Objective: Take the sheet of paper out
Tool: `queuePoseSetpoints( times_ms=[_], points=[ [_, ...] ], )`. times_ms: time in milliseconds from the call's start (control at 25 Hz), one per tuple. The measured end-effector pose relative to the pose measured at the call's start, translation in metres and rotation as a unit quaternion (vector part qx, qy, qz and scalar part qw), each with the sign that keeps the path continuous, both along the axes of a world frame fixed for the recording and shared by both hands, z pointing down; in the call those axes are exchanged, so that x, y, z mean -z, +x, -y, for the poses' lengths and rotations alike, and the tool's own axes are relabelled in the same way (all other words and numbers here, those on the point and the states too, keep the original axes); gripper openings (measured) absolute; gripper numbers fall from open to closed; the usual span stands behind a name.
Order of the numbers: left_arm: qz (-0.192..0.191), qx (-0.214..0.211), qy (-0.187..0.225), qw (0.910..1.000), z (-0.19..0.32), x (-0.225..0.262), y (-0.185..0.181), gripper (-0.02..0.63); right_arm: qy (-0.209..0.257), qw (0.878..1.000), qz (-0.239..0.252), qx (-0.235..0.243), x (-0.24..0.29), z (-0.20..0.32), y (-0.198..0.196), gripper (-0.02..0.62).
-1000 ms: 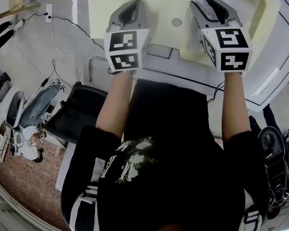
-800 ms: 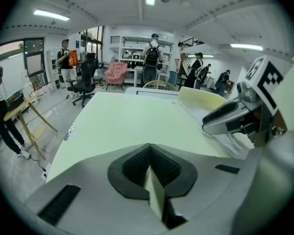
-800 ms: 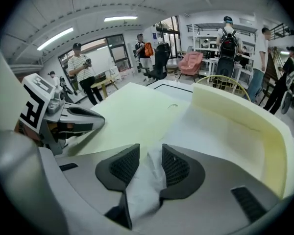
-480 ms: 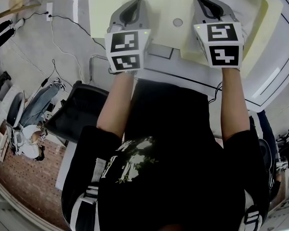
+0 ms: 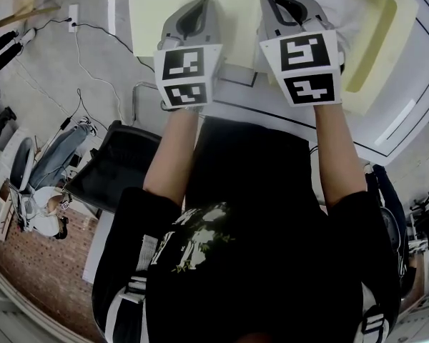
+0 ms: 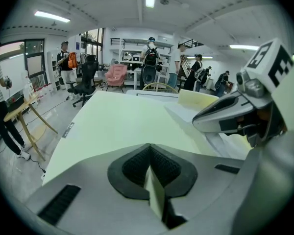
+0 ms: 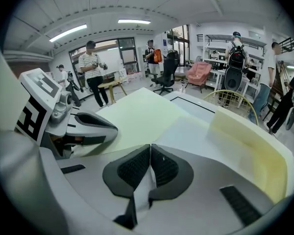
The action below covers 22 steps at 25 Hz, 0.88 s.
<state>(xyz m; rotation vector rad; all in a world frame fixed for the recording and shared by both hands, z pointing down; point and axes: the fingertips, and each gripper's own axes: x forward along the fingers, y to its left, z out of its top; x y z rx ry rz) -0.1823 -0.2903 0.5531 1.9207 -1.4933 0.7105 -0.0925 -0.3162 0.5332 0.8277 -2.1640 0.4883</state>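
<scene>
**Ann:** What is the left gripper (image 6: 148,166) doing?

**Ben:** Its jaws are shut tight on the near edge of the yellow sheet (image 6: 122,119).

**Ann:** And the right gripper (image 7: 149,164)?

**Ben:** Shut too. It pinches the near edge of the white paper (image 7: 198,131).

**Ann:** Where is the paper?

**Ben:** Flat on the table (image 5: 390,113). The yellow sheet is on its left, touching it. A raised yellow flap (image 7: 252,148) is on its right.

**Ann:** Can you see it all from the head view?

**Ben:** No. The two grippers sit side by side and hide the near edges. Each gripper also blocks part of the other one's view.

**Ann:** What else is around?

**Ben:** A black chair (image 5: 118,166) is on the person's left. A cable (image 5: 82,63) lies on the floor. Far back, people (image 7: 92,70) stand, and there is a pink chair (image 6: 116,75).
</scene>
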Motion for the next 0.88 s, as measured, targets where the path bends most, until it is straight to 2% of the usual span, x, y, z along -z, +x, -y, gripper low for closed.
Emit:
queuePoseSetpoints(
  times_ms=[360,880],
  points=[
    [-0.001,0.006,0.004,1.0,-0.004,0.005,-0.003,-0.011,0.019,0.999,0.034,0.015,0.02,0.003,-0.033,0.009],
    [0.008,0.04,0.003,0.9992,-0.028,0.01,-0.035,-0.011,0.027,0.997,0.055,0.037,0.031,-0.006,-0.069,0.008]
  ],
)
